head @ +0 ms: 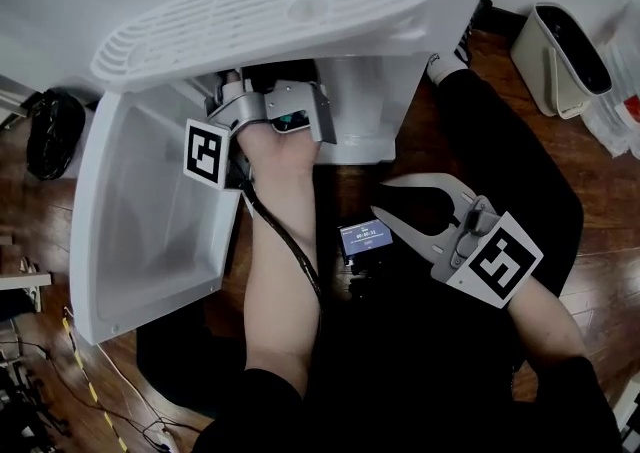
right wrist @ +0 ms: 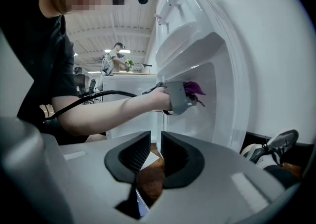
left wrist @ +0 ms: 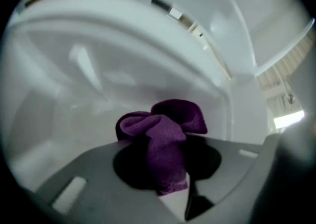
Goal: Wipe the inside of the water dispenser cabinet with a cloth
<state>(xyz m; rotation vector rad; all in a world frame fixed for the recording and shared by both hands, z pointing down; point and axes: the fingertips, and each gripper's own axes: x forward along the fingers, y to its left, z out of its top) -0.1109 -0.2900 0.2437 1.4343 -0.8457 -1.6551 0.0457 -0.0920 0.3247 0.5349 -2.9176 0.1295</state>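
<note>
The white water dispenser point(head: 300, 1) is seen from above, its cabinet door point(head: 150, 231) swung open to the left. My left gripper point(head: 290, 106) reaches into the cabinet under the drip grille, and its jaw tips are hidden there. In the left gripper view, the left gripper point(left wrist: 168, 178) is shut on a bunched purple cloth point(left wrist: 165, 134) in front of the white inner wall point(left wrist: 98, 69). The right gripper view shows that cloth point(right wrist: 193, 88) at the cabinet opening. My right gripper point(head: 382, 203) hovers over the lap; its jaws stand a narrow gap apart, with nothing between them point(right wrist: 155, 156).
A black bag point(head: 55, 131) sits left of the dispenser and a white bin point(head: 560, 56) at the upper right. A small device with a lit screen point(head: 365, 238) lies on the wooden floor by my knees. Cables point(head: 100, 381) trail at lower left. A person point(right wrist: 116, 57) stands far behind.
</note>
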